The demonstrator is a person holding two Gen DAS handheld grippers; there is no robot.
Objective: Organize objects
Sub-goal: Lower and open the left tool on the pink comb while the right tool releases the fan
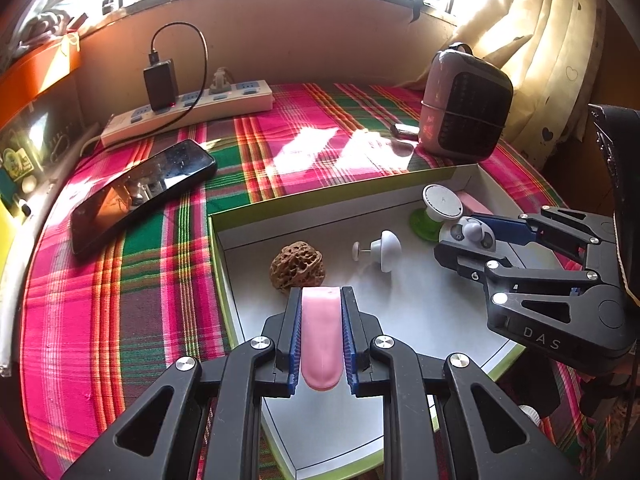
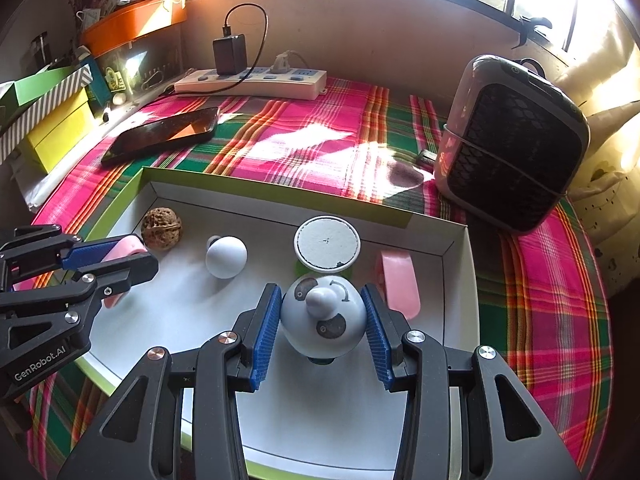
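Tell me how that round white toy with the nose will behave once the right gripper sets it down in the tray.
The round white toy looks nearly spherical, so it will probably roll on the tray's smooth floor. Its glossy curved shell gives the right gripper pads little flat contact, so it may slip. It looks like hollow plastic, likely light and easily knocked.

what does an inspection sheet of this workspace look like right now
surface: plaid cloth, sunlit patches
job's things: white tray holding walnut, white knob, round disc, pink piece
clutter: phone, heater
grippers: left claw shut on pink bar; right claw shut on grey ball toy
cables: power strip, charger with black lead
surroundings: window, curtain, boxes at left
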